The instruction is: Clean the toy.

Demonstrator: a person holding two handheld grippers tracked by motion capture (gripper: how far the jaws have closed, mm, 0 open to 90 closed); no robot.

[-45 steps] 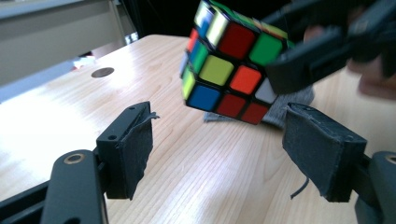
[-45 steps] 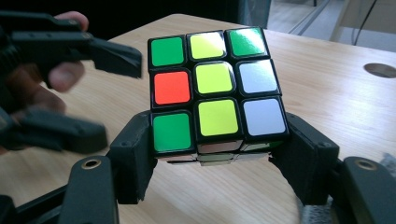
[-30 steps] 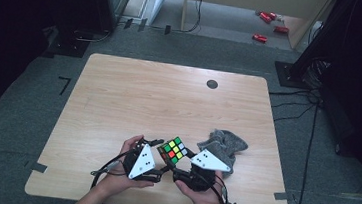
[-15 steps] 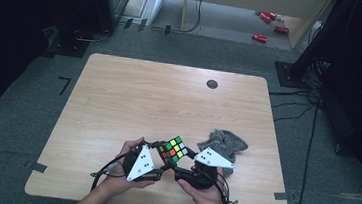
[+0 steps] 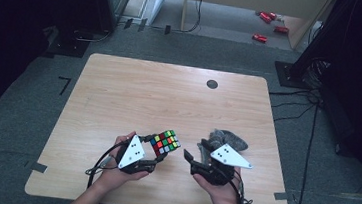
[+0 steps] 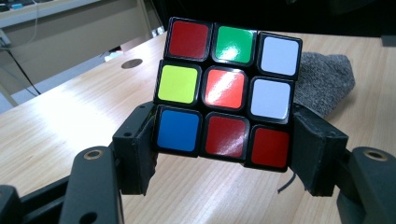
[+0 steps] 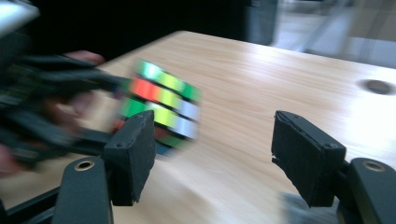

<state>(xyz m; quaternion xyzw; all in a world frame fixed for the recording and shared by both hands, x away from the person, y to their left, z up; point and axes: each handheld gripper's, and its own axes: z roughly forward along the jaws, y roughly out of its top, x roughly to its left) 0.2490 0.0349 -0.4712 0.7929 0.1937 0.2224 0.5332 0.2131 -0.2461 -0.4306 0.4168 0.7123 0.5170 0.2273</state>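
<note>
A scrambled Rubik's cube (image 5: pixel 165 141) is held just above the wooden table (image 5: pixel 169 96) near its front edge. My left gripper (image 5: pixel 159 151) is shut on it; in the left gripper view the two pads press the bottom row of the cube (image 6: pixel 228 88) from both sides, and my left gripper (image 6: pixel 224 149) points across the table. My right gripper (image 5: pixel 195 151) stands open a short way to the right of the cube. Its jaws have just closed a little, with nothing between them. In the right gripper view, my right gripper (image 7: pixel 212 154) faces the blurred cube (image 7: pixel 161 102) at the left.
A crumpled grey cloth (image 5: pixel 229 139) lies on the table just behind the right gripper, and the cloth (image 6: pixel 324 81) sits behind the cube in the left gripper view. A black round grommet (image 5: pixel 212 84) sits near the far edge. Red items (image 5: pixel 260 38) lie on the floor beyond.
The right gripper has pulled away to the right of the cube, leaving a gap. The left gripper stays in place with the cube in its jaws.
</note>
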